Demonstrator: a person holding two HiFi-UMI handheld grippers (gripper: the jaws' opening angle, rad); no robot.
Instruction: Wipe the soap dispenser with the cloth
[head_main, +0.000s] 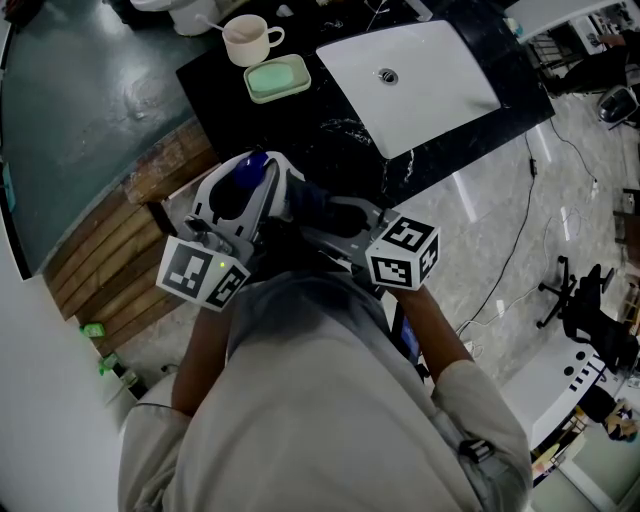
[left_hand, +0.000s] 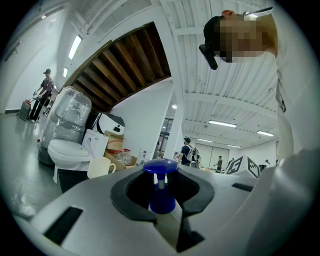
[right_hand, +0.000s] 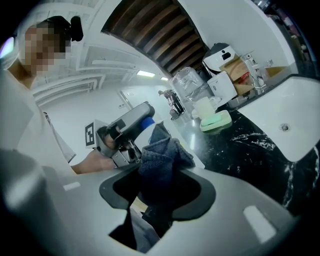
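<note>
A soap dispenser with a blue pump head (left_hand: 160, 168) stands between the jaws of my left gripper (left_hand: 161, 194), which is shut on it. In the head view the blue top (head_main: 246, 173) shows above the left gripper (head_main: 243, 203), held close to the person's chest. My right gripper (right_hand: 158, 196) is shut on a dark blue-grey cloth (right_hand: 161, 159). The bunched cloth rests against the dispenser's pale body (right_hand: 136, 131), just below its blue top. In the head view the cloth (head_main: 322, 207) lies between the two grippers, and the right gripper (head_main: 340, 218) sits to its right.
A black counter (head_main: 330, 140) lies ahead with a white sink (head_main: 410, 75), a green soap dish (head_main: 277, 78) and a cream mug (head_main: 250, 40). Wooden slats (head_main: 110, 250) run at the left. A toilet (left_hand: 67, 150) and distant people show in the left gripper view.
</note>
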